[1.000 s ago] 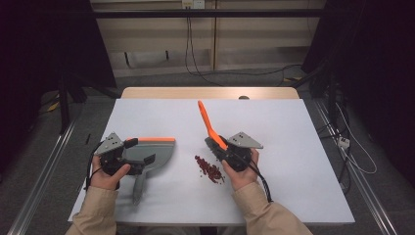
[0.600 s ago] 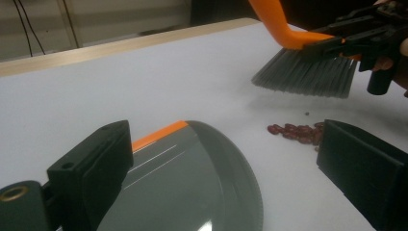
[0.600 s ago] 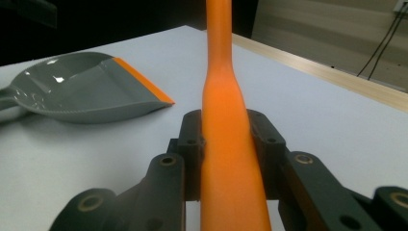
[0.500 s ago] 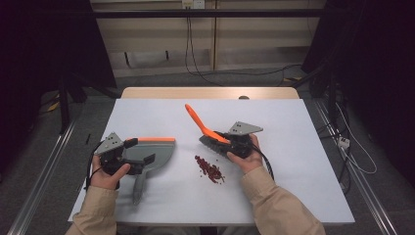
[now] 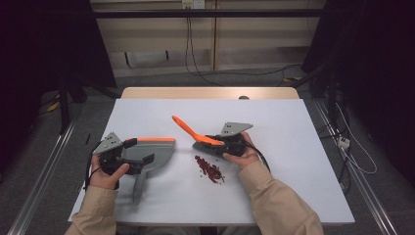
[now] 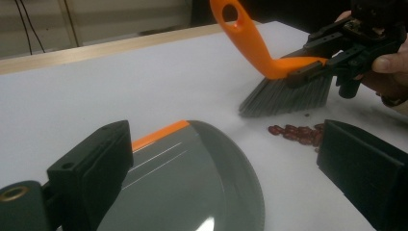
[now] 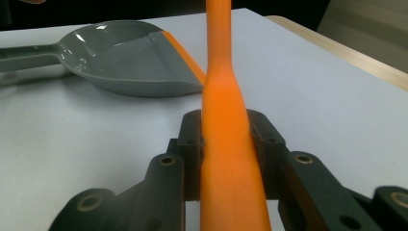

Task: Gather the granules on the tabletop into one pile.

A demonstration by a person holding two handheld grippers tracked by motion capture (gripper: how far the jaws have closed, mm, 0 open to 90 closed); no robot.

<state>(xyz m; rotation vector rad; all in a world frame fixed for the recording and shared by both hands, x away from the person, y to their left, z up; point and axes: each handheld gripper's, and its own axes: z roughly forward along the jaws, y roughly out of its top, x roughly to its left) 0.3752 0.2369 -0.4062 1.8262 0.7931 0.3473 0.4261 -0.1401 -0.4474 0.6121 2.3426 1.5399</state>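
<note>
Toward the near-left corner of the white table (image 5: pixel 303 127), the left gripper (image 5: pixel 131 159) is sitting over the grey dustpan (image 5: pixel 155 155), whose orange lip is pointing toward the far edge and whose handle is running back toward the near edge. Its jaws are standing wide apart in the left gripper view, with the pan lying between them, not pinched. Near the table's middle, a small heap of red beans (image 5: pixel 209 169) is lying just right of the dustpan. Right of it, the right gripper (image 5: pixel 215 142) is clamping the orange brush (image 5: pixel 192 131) by its handle, bristles touching the table just beyond the beans.
</note>
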